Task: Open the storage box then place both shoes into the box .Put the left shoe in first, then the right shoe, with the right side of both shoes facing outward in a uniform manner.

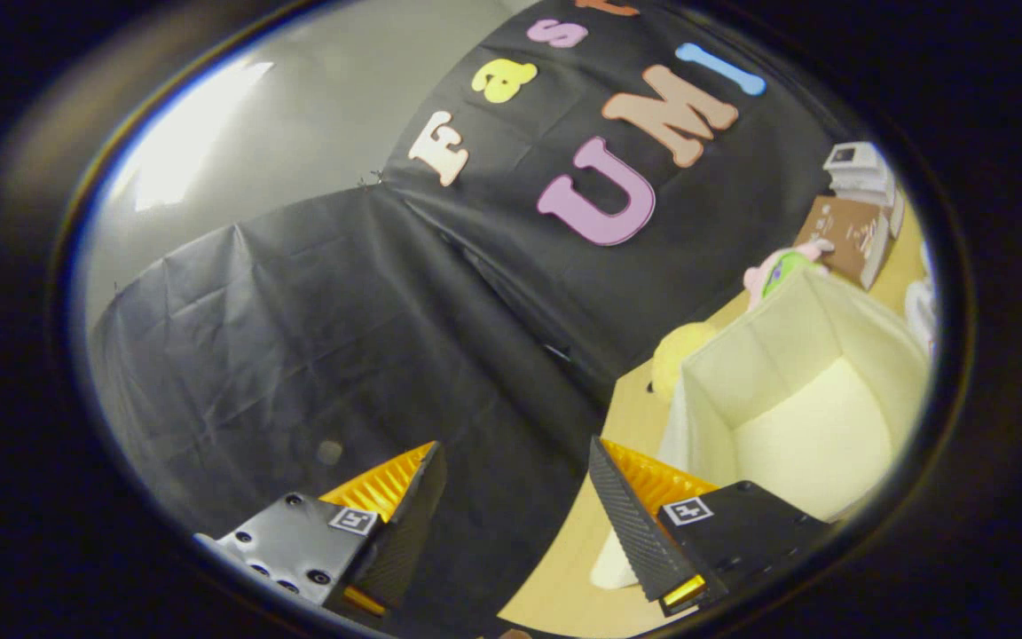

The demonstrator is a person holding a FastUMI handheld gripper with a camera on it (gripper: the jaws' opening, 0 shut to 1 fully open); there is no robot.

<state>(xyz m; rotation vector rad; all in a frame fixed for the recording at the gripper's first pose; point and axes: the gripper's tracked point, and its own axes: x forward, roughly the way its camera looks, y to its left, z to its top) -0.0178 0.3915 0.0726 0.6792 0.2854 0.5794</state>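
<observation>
My gripper is open, with nothing between its fingers, and the whole view is tilted. It is raised and points mostly at the black cloth wall. To the right of the right finger stands the cream storage box, open at the top. Its pale inside bottom shows and holds nothing that I can see.
The box stands on a light wooden table. Behind it lie a yellow plush toy and a pink and green plush toy. Farther back are a brown carton and a white box.
</observation>
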